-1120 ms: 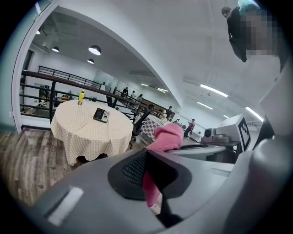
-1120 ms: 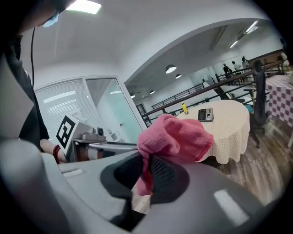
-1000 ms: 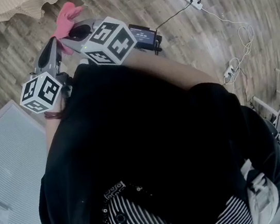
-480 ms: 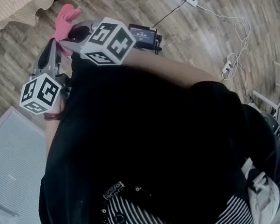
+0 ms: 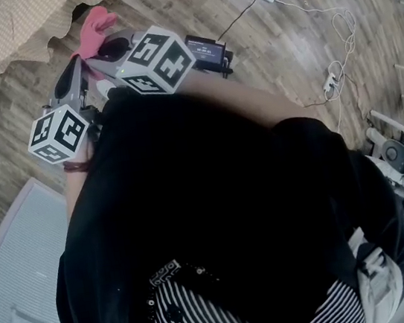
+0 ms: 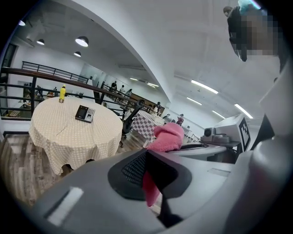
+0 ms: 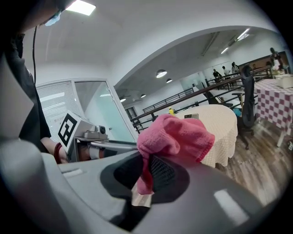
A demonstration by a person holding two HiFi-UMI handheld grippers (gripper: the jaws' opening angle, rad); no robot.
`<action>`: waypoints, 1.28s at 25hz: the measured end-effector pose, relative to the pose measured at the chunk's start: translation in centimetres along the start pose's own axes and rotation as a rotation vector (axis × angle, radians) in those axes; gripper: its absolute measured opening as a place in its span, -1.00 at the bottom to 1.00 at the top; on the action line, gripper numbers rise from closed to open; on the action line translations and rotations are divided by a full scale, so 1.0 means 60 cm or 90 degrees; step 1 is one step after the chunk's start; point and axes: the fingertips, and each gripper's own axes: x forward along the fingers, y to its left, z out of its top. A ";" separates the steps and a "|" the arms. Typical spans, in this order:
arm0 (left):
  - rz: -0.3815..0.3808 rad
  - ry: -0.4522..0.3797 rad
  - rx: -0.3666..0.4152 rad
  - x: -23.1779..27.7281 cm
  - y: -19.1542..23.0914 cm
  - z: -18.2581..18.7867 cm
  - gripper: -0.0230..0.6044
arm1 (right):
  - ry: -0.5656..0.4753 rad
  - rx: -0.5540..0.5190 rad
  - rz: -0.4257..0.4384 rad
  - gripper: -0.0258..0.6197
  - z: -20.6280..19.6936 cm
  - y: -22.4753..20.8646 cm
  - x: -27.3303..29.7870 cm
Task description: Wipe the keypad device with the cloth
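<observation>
Well short of the bench (image 6: 68,137), left tool (image 6: 149,183) and right tool (image 7: 144,176) both pinch the cloth (image 7: 176,139), so the approach seems in hand and next calls for reaching the keypad device (image 6: 85,113).

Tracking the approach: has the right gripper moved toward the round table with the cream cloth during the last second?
Yes, slightly: in the head view the right gripper with its pink cloth sits nearer the round cream-clothed table.

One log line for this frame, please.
phase: wipe not yet begun | left gripper: shut on pink fluffy cloth | right gripper: shut on same cloth | black keypad device: untouched on cream-clothed round table
</observation>
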 end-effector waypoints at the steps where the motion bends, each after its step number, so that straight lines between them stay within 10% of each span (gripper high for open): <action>1: -0.006 0.002 0.002 0.009 0.012 0.008 -0.92 | -0.002 0.002 -0.007 -0.79 0.008 -0.009 0.011; 13: -0.059 0.009 0.025 0.022 0.095 0.099 -0.92 | -0.027 0.008 -0.057 -0.79 0.097 -0.025 0.093; 32: -0.069 0.003 0.000 -0.113 0.508 0.195 -0.92 | -0.001 0.020 -0.060 -0.79 0.201 0.075 0.515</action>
